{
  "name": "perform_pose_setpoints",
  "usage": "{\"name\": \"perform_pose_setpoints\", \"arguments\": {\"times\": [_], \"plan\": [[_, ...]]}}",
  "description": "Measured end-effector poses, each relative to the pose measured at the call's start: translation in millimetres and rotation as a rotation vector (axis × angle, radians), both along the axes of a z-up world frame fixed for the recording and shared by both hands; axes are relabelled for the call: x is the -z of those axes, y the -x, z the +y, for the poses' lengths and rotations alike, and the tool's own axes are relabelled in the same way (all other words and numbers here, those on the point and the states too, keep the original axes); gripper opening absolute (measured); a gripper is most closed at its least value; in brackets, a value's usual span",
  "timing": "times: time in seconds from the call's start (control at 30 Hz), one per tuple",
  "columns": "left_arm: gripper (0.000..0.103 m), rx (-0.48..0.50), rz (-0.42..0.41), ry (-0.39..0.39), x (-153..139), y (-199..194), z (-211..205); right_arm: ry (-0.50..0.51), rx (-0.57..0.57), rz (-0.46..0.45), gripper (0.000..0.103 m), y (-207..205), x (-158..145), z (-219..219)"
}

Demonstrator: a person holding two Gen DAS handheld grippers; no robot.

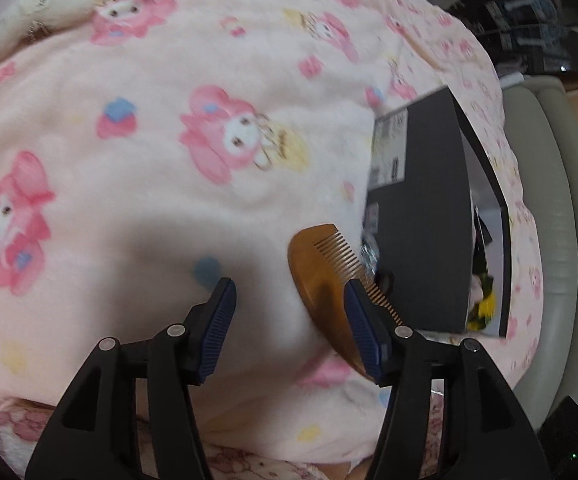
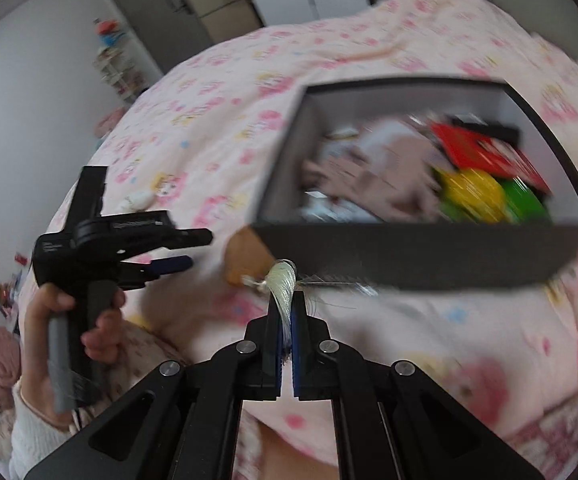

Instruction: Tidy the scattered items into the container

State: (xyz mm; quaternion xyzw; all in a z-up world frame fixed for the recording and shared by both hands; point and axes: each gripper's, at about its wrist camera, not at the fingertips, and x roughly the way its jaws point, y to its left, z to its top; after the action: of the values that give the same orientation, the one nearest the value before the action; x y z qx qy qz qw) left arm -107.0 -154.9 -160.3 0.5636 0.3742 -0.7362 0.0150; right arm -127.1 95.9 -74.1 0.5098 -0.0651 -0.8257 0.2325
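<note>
A black open box (image 2: 421,256) lies on the pink blanket and holds several items, among them red, yellow and green ones. It also shows in the left wrist view (image 1: 425,216). A brown wooden comb (image 1: 325,276) lies on the blanket beside the box; in the right wrist view (image 2: 245,256) it is partly hidden. My left gripper (image 1: 289,300) is open, with its right finger over the comb. My right gripper (image 2: 287,304) is shut on a pale shiny hair clip (image 2: 283,280), just in front of the box's near wall.
A small white plush toy (image 1: 45,4) lies on the blanket (image 1: 149,160) far from the box; it also shows in the right wrist view (image 2: 137,200). A grey padded edge (image 1: 549,200) runs to the right of the bed. A door and shelves stand behind.
</note>
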Motion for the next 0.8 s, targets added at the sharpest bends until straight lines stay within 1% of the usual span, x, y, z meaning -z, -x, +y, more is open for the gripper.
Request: {"name": "perform_pose_setpoints", "arguments": {"times": [0.03,0.13,0.23,0.27,0.33,0.37,0.4,0.5,0.53,0.57,0.6,0.67,0.7,0.77,0.8], "plan": [[0.057,0.002,-0.004,0.005,-0.3,-0.3,2.9,0.003,0.022,-0.007,0.002,-1.6,1.8,10.6],[0.057,0.020,-0.008,0.062,-4.2,0.3,10.2,0.007,0.079,-0.016,0.002,-2.0,4.4,33.5],[0.057,0.036,-0.018,0.089,-2.5,1.2,16.5,0.006,0.177,-0.036,0.002,4.9,8.8,57.0],[0.057,0.048,-0.020,0.094,-1.8,1.4,20.3,0.040,0.204,-0.068,0.003,11.2,13.7,66.3],[0.057,0.077,-0.015,0.102,-1.2,0.8,29.2,0.098,0.205,-0.131,0.006,21.4,21.9,75.1],[0.057,0.083,-0.006,0.102,-1.6,-0.9,32.8,0.096,0.222,-0.156,0.008,24.6,24.6,79.3],[0.057,0.083,0.000,0.101,-1.5,-2.2,34.7,0.081,0.242,-0.150,0.009,24.6,23.3,82.3],[0.057,0.085,0.015,0.093,-2.0,-9.2,41.1,0.015,0.300,-0.047,0.015,20.4,10.0,87.4],[0.057,0.094,0.021,0.080,-2.0,-10.1,43.9,0.004,0.295,-0.023,0.017,19.5,6.5,86.1],[0.057,0.110,0.030,0.064,-2.2,-10.7,46.8,0.004,0.264,-0.006,0.017,18.3,4.1,79.4],[0.057,0.139,0.039,0.036,-1.9,-10.8,51.8,0.006,0.230,-0.008,0.017,19.0,5.0,72.5],[0.057,0.181,0.039,-0.001,1.0,-9.9,61.1,0.002,0.104,-0.045,0.017,22.1,15.0,48.8],[0.057,0.201,0.029,-0.005,3.7,-8.8,66.2,-0.009,0.044,-0.064,0.017,24.4,22.8,34.8],[0.057,0.226,0.006,0.022,6.9,-5.4,71.6,-0.051,-0.002,-0.092,0.017,30.6,37.0,16.8],[0.057,0.235,-0.006,0.025,9.3,-3.2,73.0,-0.075,-0.006,-0.104,0.017,34.8,44.3,11.3]]}}
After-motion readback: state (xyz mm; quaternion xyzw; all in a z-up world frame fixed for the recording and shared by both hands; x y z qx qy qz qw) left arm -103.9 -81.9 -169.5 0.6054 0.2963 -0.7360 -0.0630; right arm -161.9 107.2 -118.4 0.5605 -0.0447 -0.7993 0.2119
